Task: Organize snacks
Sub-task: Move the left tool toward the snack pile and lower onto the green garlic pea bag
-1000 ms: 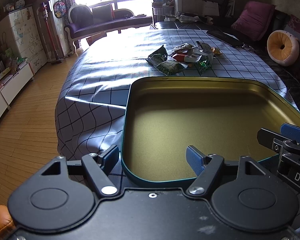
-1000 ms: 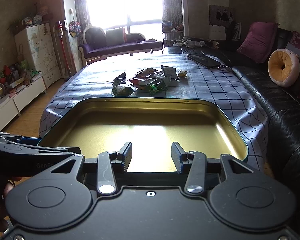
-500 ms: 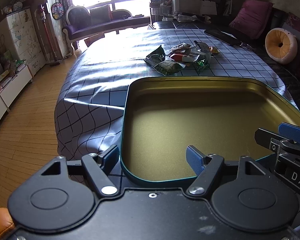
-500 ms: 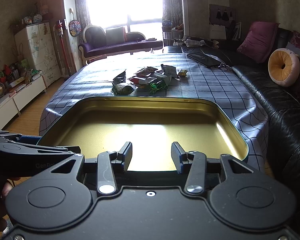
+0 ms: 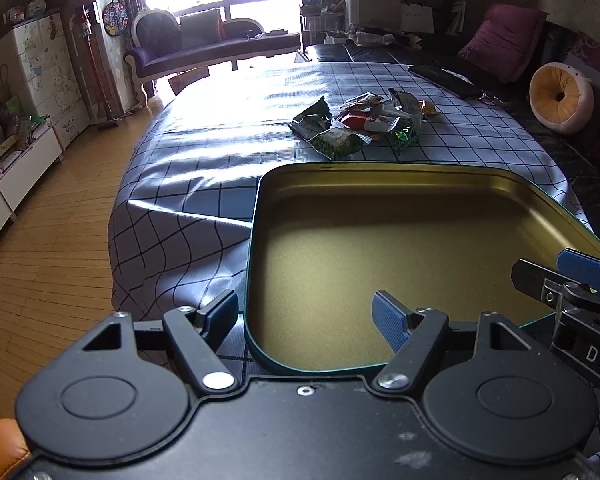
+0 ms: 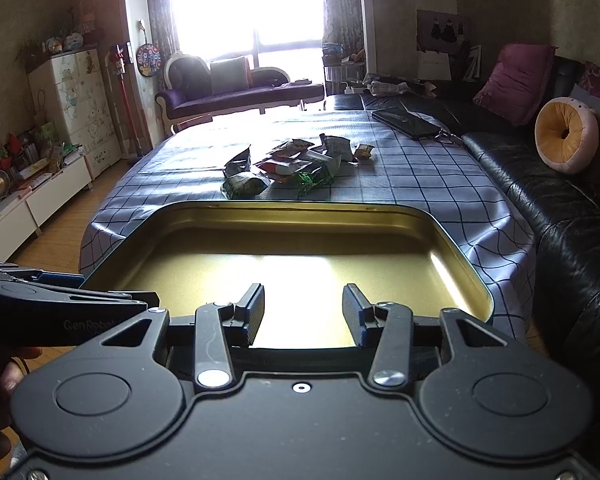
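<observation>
A wide tin (image 5: 380, 248) with a gold inside and a teal rim lies at the near end of the checked tablecloth (image 5: 220, 140); nothing lies in it. A heap of snack packets (image 5: 360, 124) rests beyond the tin's far edge, also visible in the right wrist view as the snack packets (image 6: 288, 164). My left gripper (image 5: 304, 314) is open and straddles the tin's near left corner, one finger outside the wall, the other inside. My right gripper (image 6: 304, 312) is open over the near rim of the tin (image 6: 452, 248), with nothing between its fingers.
A black leather sofa (image 6: 560, 200) with a round orange cushion (image 6: 566, 136) runs along the table's right side. A flat black case (image 6: 408, 120) lies at the table's far right. On the left the cloth drops to a wooden floor (image 5: 40, 240).
</observation>
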`<action>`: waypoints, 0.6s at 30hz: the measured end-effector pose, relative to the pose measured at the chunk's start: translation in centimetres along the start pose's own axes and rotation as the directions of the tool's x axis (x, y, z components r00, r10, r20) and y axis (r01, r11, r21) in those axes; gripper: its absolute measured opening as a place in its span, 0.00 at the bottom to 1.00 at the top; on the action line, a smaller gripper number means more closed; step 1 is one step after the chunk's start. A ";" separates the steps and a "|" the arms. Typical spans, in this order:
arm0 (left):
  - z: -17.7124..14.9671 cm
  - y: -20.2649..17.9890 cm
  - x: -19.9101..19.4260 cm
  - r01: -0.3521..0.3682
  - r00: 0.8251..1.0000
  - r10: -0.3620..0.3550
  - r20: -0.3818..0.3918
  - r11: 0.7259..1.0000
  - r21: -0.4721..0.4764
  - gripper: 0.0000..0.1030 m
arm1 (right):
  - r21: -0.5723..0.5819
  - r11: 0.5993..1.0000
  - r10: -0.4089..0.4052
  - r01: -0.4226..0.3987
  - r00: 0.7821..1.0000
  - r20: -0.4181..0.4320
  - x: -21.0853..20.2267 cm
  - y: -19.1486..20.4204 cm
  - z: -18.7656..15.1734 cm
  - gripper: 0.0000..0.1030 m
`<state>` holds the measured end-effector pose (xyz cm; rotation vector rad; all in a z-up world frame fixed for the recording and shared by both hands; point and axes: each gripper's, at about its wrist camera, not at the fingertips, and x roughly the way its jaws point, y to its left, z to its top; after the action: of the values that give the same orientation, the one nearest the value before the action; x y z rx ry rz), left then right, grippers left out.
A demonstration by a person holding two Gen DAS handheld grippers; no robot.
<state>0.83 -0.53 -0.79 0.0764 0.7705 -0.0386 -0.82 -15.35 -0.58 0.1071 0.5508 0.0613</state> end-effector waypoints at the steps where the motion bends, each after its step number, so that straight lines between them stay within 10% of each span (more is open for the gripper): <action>1: 0.1 0.0 -0.1 0.001 1.000 -0.001 0.001 1.000 0.000 0.75 | 0.000 1.000 0.001 -0.001 1.000 0.001 0.0 0.0 0.1 0.51; 18: 6.3 -0.6 0.6 0.011 1.000 -0.011 0.019 0.999 -0.031 0.75 | 0.038 0.999 0.000 0.001 1.000 -0.024 2.2 -1.7 3.5 0.51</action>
<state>5.55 -1.61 3.28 0.0419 0.7530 -0.0374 2.94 -17.14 1.08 0.1432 0.5762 0.0516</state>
